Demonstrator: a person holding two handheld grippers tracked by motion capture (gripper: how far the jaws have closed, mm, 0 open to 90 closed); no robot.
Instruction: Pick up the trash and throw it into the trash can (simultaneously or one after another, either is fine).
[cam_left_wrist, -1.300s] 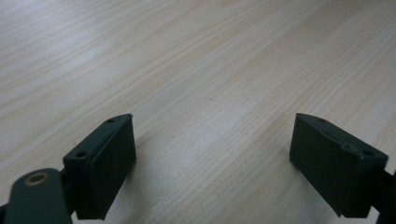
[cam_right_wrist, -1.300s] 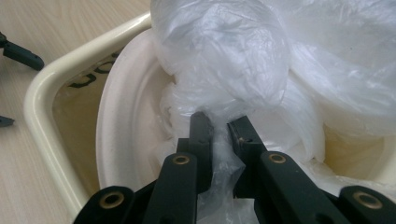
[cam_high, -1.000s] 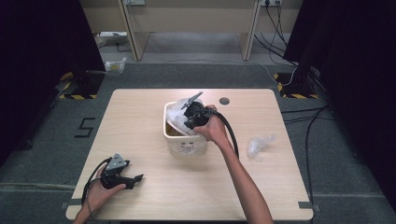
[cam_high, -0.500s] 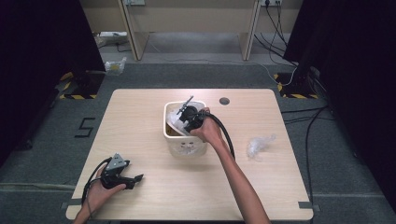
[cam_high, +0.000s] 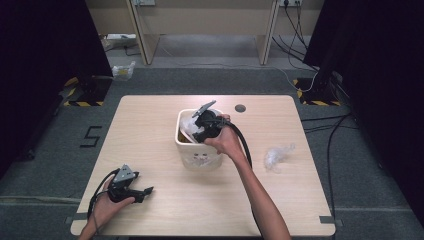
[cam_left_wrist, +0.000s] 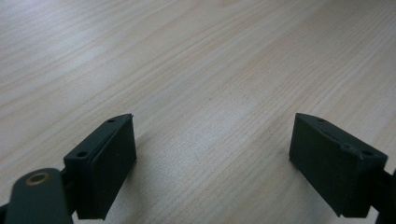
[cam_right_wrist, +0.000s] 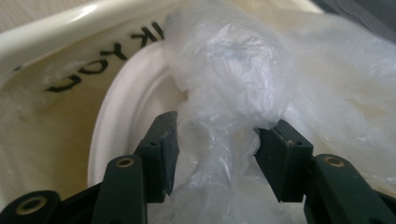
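A cream bin stands mid-table. My right gripper dips into its top, and its jaws are closed on a wad of clear crumpled plastic. In the right gripper view, the plastic wad bulges between the right gripper jaws, over a white dish inside the bin wall, which bears black lettering. My left gripper rests near the table's front left. In the left gripper view, the left gripper is open over bare wood.
A second clump of clear plastic lies on the table to the right of the bin. A round cable hole sits near the far edge. Cables trail from both grippers, and dark floor surrounds the table.
My right gripper has shifted slightly left and lower into the bin's mouth with the plastic. The left gripper has stayed put.
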